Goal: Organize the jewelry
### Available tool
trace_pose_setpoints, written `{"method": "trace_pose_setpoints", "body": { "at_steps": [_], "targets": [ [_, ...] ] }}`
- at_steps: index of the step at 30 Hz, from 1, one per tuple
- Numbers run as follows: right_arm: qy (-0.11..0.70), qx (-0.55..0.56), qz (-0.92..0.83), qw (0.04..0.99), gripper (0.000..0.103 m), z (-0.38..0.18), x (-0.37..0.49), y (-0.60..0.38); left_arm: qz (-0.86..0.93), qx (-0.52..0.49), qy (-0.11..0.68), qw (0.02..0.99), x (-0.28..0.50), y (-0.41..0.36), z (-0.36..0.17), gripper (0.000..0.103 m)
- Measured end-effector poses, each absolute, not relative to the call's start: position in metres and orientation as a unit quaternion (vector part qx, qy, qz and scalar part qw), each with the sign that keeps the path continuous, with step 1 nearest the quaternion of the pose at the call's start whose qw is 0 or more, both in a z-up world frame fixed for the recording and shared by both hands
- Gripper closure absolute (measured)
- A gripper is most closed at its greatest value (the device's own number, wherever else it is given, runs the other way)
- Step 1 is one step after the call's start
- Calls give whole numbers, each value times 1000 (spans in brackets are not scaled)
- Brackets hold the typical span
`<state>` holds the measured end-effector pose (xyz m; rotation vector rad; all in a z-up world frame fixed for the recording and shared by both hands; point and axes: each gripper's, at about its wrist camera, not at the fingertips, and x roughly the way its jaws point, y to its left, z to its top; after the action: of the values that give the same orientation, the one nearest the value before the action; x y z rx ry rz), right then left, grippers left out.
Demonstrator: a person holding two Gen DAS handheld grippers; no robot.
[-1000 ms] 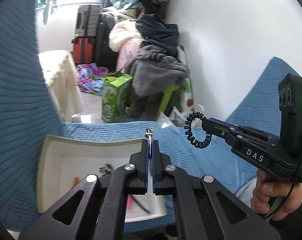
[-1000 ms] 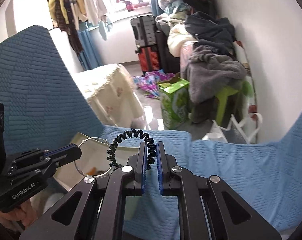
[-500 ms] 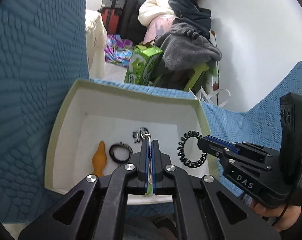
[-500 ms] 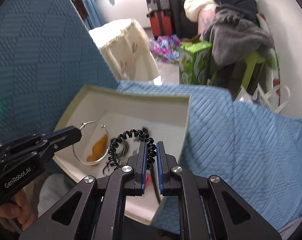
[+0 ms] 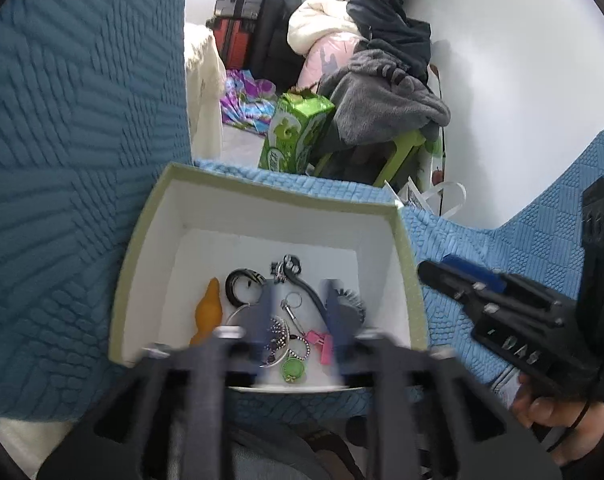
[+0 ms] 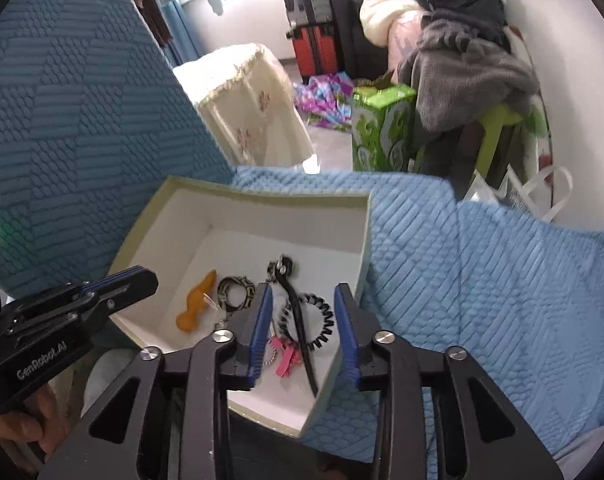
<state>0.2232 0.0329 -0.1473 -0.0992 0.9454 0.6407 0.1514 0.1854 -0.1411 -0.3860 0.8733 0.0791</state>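
Over the open box, lower centre of both frames: left tongs and right tongs, jaws spread, just been opening, pinching nothing. Below them in the box: black coil hair tie, hoop earring, orange piece, pink clip.

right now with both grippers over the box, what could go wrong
Both grippers' jaws have just been opening, nothing pinched. The black spiral hair tie lies close to the box's right wall, so the right gripper might snag it as it lifts away. The left gripper hangs low over tangled rings, and its fingers could catch the big hoop.
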Motion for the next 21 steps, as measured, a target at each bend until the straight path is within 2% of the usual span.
{"method": "trace_pose_setpoints", "body": {
  "at_steps": [1,3,6,7,8,10,13,14,16,19,21],
  "targets": [
    [436,-42,305,846,64,-136,221,30,36,-183,414,891,149,185,-136,53],
    [412,-39,310,856,54,-116,216,25,24,-173,404,898,141,176,-116,53],
    [378,-34,310,872,52,-83,206,14,24,-154,378,912,129,163,-87,43],
    [368,-30,310,876,48,-74,203,10,24,-151,371,916,125,160,-80,38],
    [355,-26,313,880,37,-62,197,5,25,-146,361,921,119,156,-71,36],
    [333,-26,311,890,27,-45,186,-3,23,-137,346,928,111,148,-55,25],
    [306,-20,313,899,21,-25,172,-15,40,-131,330,934,97,142,-39,19],
    [300,-17,311,902,11,-21,167,-20,41,-131,329,934,94,140,-37,18],
    [292,-14,307,906,0,-17,160,-29,46,-126,327,935,87,137,-34,11],
    [291,1,298,909,0,-18,149,-43,67,-115,324,937,77,136,-33,0],
    [289,2,287,913,0,-20,141,-53,72,-116,321,937,69,140,-33,0]
  ]
}}
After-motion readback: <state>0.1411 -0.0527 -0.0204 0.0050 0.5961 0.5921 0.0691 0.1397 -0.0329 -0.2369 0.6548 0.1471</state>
